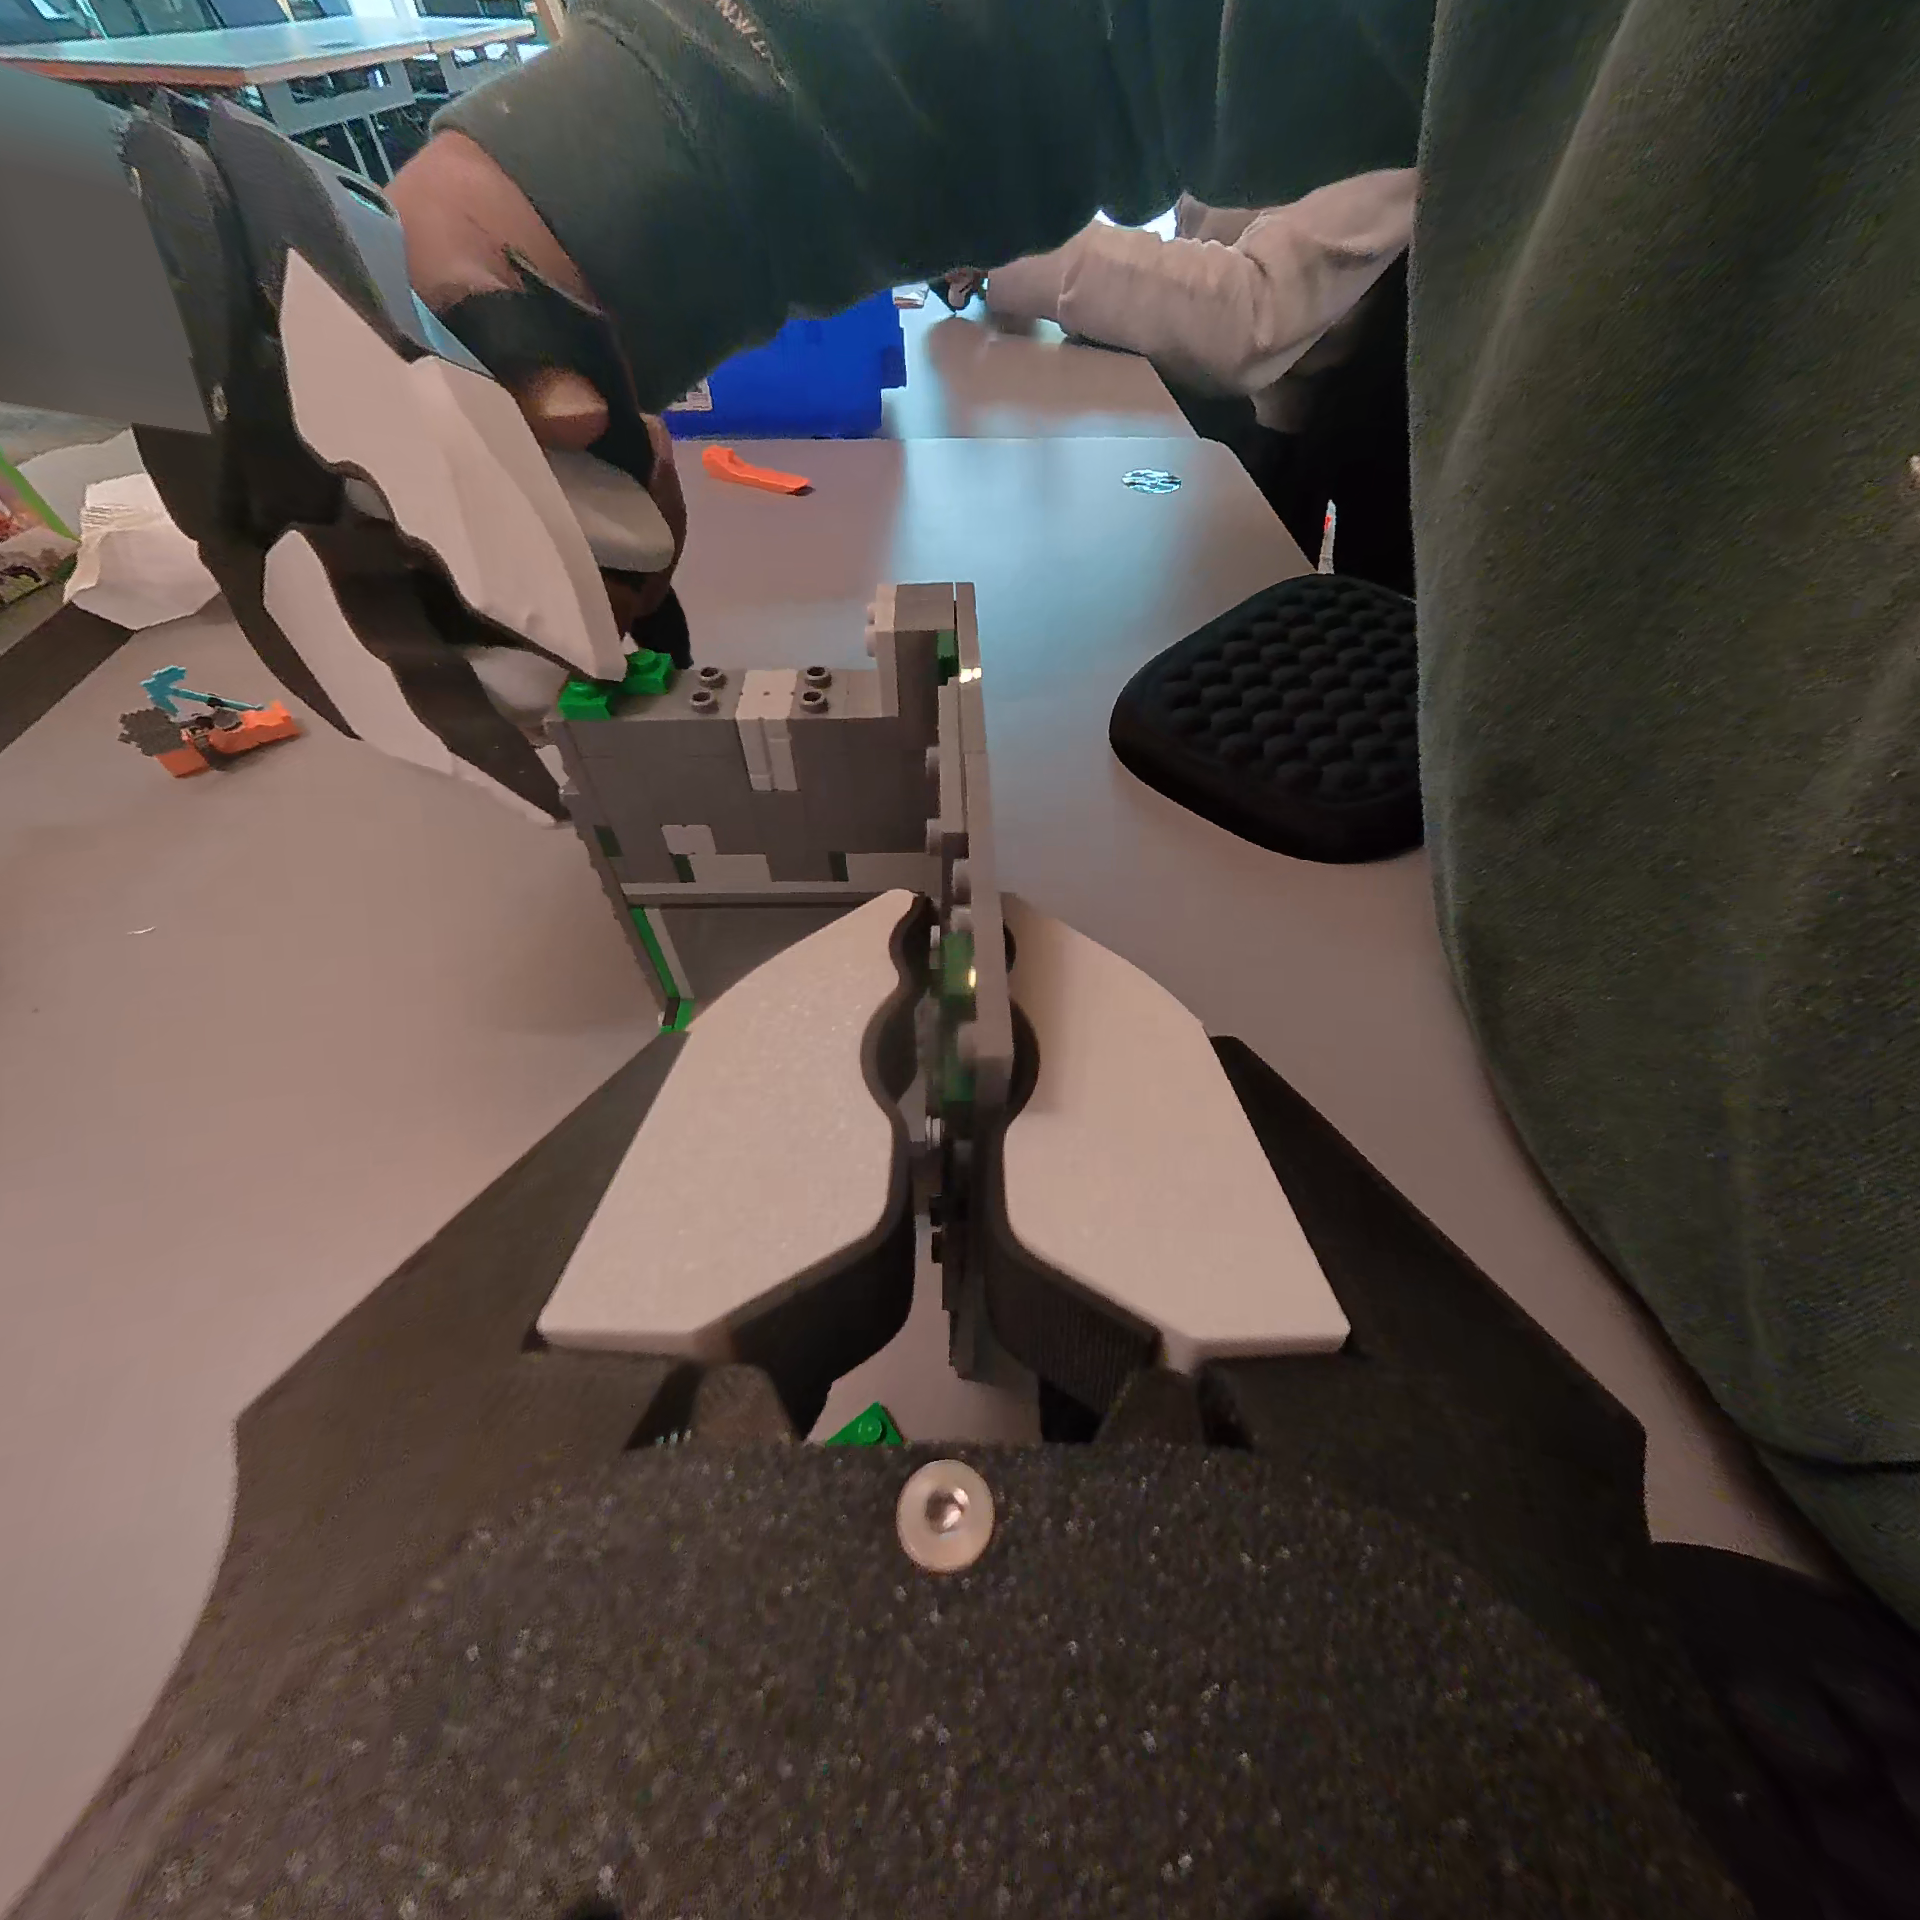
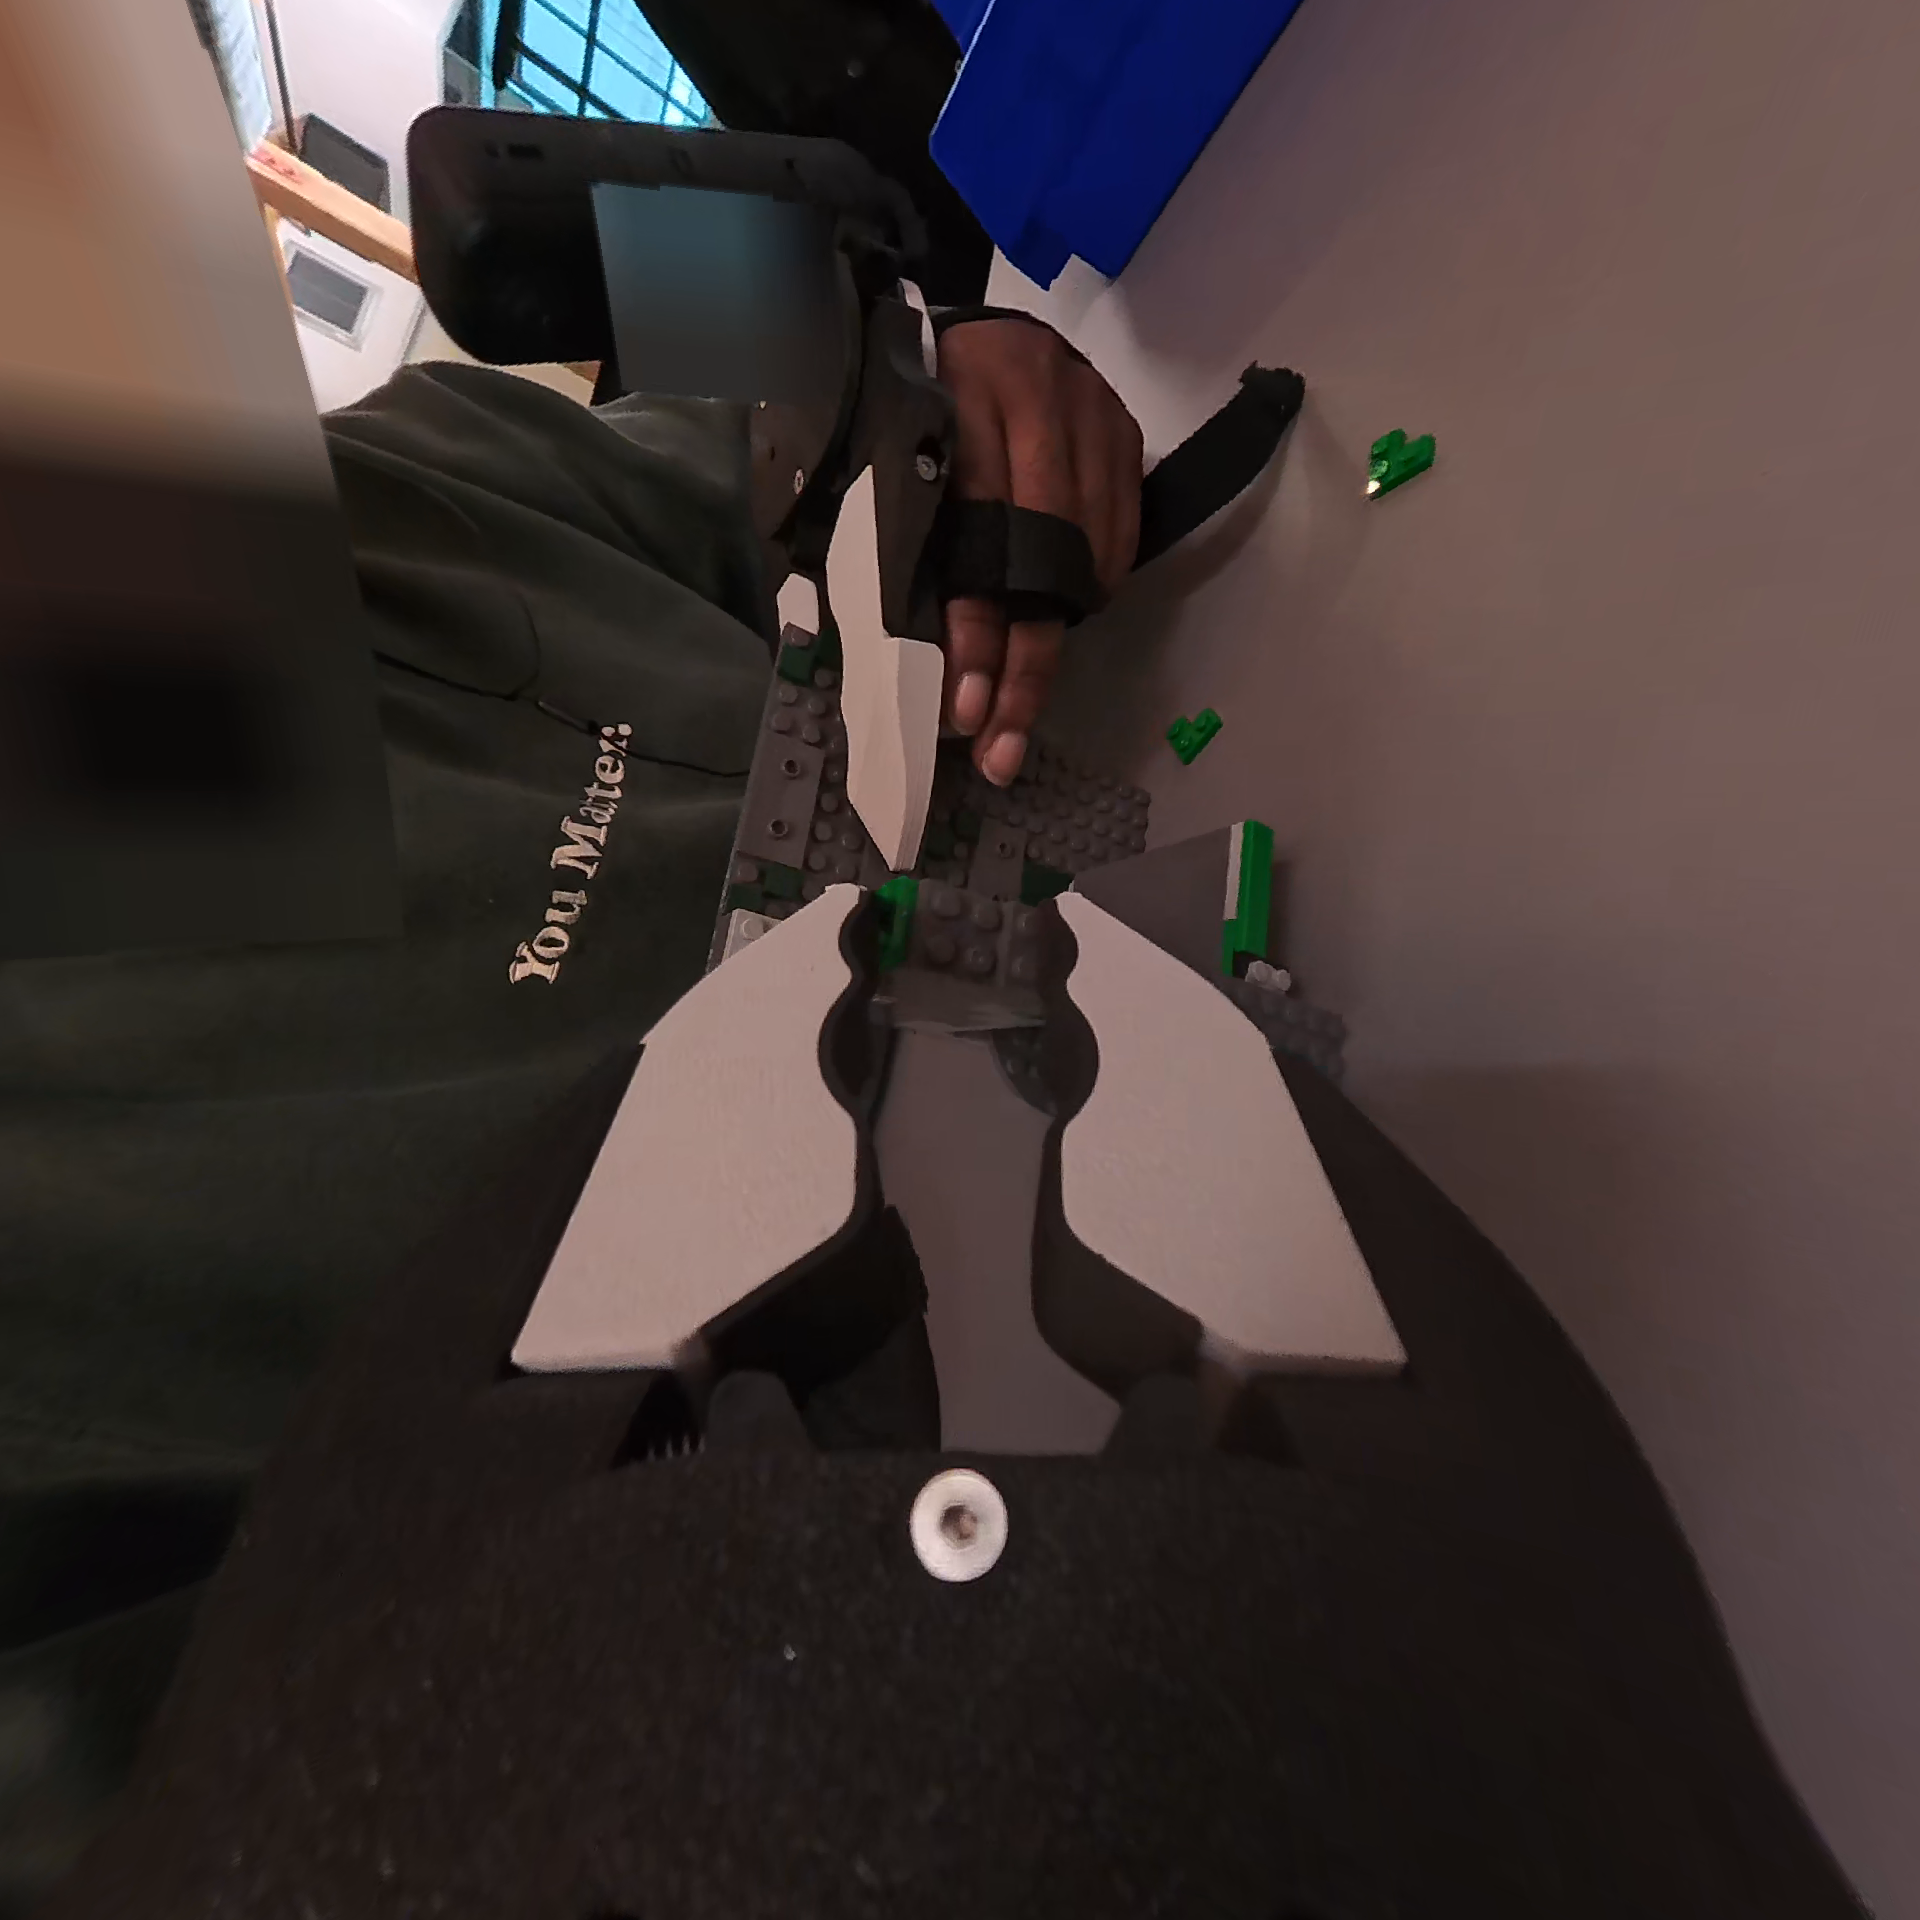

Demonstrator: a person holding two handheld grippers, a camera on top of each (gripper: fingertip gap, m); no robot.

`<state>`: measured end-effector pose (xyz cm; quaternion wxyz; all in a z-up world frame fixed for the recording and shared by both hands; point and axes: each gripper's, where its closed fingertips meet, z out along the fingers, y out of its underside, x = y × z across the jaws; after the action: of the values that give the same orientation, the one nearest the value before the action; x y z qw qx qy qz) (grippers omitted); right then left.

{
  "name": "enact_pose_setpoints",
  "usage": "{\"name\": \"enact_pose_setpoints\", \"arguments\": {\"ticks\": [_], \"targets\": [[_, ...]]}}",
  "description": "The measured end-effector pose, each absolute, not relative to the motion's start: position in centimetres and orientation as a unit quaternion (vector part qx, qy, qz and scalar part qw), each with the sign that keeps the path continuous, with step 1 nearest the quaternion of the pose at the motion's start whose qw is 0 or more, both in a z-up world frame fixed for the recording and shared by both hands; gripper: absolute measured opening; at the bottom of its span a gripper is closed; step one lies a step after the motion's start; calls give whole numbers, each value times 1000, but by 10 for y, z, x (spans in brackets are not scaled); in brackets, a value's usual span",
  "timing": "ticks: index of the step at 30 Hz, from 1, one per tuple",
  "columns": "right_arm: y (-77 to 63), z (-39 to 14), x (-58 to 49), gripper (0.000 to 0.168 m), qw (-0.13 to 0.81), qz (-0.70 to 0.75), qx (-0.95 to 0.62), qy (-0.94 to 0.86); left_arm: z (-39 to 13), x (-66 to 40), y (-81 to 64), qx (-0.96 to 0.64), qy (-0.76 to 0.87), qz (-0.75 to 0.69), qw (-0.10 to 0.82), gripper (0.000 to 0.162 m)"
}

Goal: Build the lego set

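While my left tongs (image 1: 951,1023) clamp the grey lego wall (image 1: 769,769), my right tongs (image 2: 961,914) stand open over its green piece (image 2: 896,914).

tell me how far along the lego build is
Done: the grey wall is stacked up. In hand: the left gripper clamps its side plate while the right gripper seats a green piece on top. Left: loose green pieces lie on the table.

Each gripper, the left gripper (image 1: 961,935) and the right gripper (image 2: 961,904), has two broad white fingers with wavy black inner pads, set on a rough black body with one silver screw. The person wears a dark green sleeve (image 1: 790,156) and black finger straps (image 2: 1013,551)
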<state>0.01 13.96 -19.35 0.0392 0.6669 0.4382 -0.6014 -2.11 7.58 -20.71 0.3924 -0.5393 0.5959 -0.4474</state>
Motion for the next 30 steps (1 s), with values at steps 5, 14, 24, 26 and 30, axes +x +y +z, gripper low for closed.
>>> {"name": "enact_pose_setpoints", "arguments": {"ticks": [5, 14, 24, 26, 30], "targets": [[139, -192, 0, 28, 25, -592, 666, 454, -207, -21, 74, -538, 599, -447, 391, 9], [139, -193, 5, 38, 25, -569, 678, 464, -207, -21, 75, -540, 601, -440, 393, 8], [135, -192, 6, 29, 32, -581, 675, 453, -207, -20, 73, -537, 601, -442, 393, 8], [134, -192, 7, 29, 26, -578, 672, 463, -207, -20, 72, -536, 602, -442, 393, 8], [134, -192, 7, 29, 24, -573, 670, 471, -207, -20, 72, -535, 601, -445, 393, 8]]}}
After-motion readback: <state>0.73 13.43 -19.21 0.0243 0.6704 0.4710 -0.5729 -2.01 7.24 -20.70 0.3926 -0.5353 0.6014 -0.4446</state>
